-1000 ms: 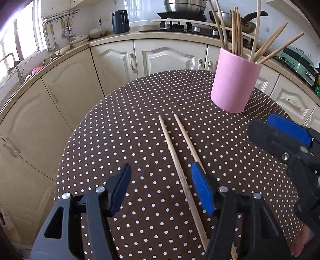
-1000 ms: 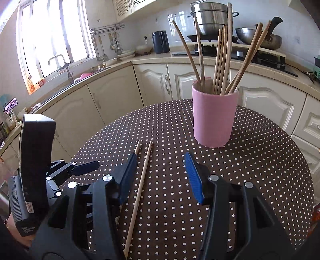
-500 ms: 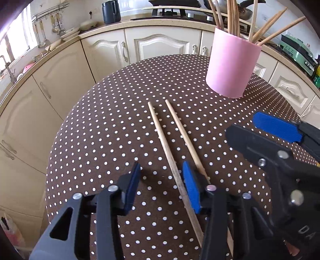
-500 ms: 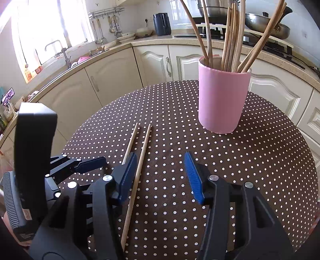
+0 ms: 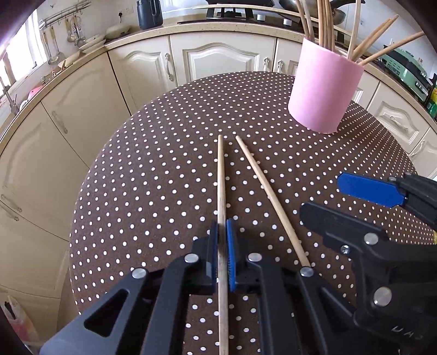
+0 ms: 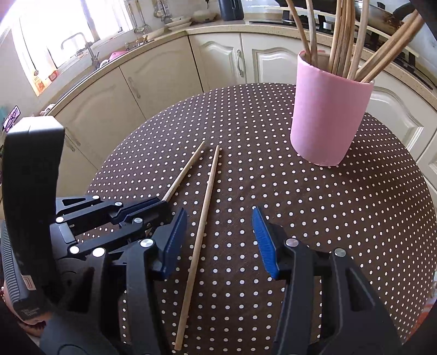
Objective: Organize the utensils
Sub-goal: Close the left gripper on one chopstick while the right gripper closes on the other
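Two wooden chopsticks lie on the brown dotted table (image 5: 153,174). My left gripper (image 5: 222,232) is shut on the left chopstick (image 5: 221,177), its blue pads pressing on the shaft near the near end. The other chopstick (image 5: 267,194) lies loose just to its right. In the right wrist view, my right gripper (image 6: 218,215) hangs open over that loose chopstick (image 6: 210,185), which runs between the fingers nearer the left pad, untouched. The left gripper (image 6: 161,200) shows there gripping its chopstick (image 6: 185,172). A pink cup (image 6: 327,117) holding several chopsticks stands upright at the far right.
The right gripper (image 5: 321,196) sits close on the right of the left one. Cream cabinets (image 5: 218,62) and a counter curve around behind the table. A stove with pans (image 5: 240,5), a dark kettle (image 5: 148,12) and a sink by the window (image 6: 79,43) are beyond.
The left jaws went from wide open to shut on the left chopstick, which now points straight ahead between them. The right gripper drew in closer and tipped down over the other chopstick.
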### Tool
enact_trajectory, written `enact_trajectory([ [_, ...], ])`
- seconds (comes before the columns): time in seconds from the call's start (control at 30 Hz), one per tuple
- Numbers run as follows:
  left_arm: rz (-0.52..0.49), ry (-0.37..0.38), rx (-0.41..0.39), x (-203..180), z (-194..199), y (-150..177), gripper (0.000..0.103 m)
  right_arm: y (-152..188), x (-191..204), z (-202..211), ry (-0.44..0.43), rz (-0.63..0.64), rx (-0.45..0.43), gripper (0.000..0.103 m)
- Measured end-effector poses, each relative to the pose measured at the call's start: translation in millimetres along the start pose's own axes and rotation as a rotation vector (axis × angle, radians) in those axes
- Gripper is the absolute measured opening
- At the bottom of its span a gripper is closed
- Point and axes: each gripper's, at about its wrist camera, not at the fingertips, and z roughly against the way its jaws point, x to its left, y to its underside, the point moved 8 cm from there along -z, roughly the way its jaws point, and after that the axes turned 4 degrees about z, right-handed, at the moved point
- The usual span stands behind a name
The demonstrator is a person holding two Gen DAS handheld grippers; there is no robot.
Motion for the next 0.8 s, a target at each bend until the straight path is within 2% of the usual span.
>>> enact_trajectory([
  [0.47,0.016,0.048,0.006,9.0,0.0,-0.3,0.007,-7.5,14.8,-14.0,-0.040,-0.002,0.118,0.050],
  [0.7,0.012,0.060,0.036,16.2,1.9,1.3,0.007,-13.4,16.3,-31.2,-0.016,0.016,0.218,0.049],
  [0.73,0.011,0.064,0.038,16.9,2.1,2.1,0.007,-14.1,16.3,-33.3,-0.014,0.016,0.226,0.047],
  [0.8,0.011,0.067,0.041,16.9,2.4,3.6,0.007,-15.2,17.5,-37.7,-0.009,0.022,0.247,0.037],
])
